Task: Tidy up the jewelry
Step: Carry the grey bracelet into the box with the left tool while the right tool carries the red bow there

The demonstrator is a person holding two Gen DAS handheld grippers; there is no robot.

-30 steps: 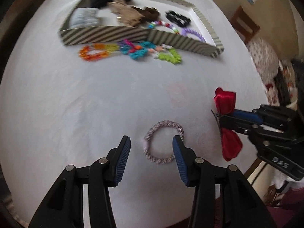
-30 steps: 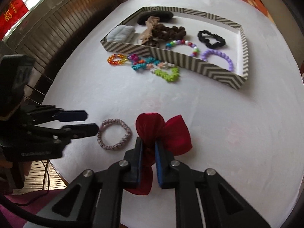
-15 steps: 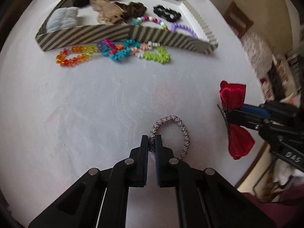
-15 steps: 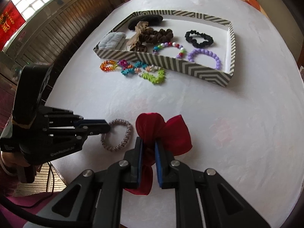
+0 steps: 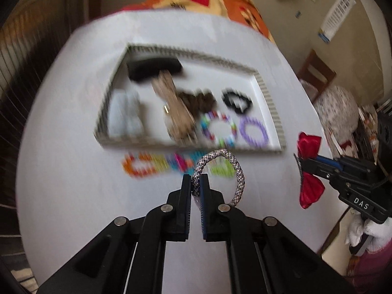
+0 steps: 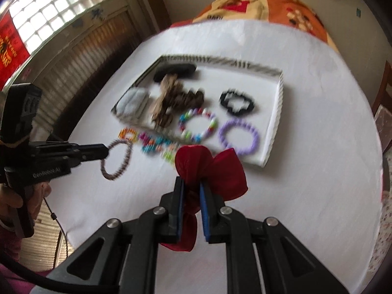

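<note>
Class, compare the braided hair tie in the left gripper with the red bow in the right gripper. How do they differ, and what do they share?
1. The hair tie is a thin speckled grey-pink ring; the bow is broad, solid red folded fabric.
2. The hair tie is pinched at one side, its loop standing free; the bow is pinched at its middle, lobes spreading either side.

Shared: each is clamped in shut jaws, left gripper and right gripper, short of the tray.

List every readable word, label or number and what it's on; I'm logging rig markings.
"DAS": on the right gripper body, left wrist view.
"GenRobot.AI": on the left gripper body, right wrist view.
Wall poster: print too small to read.
Red banner by the window: gold characters, too blurred to read.
Nothing else is legible.
</note>
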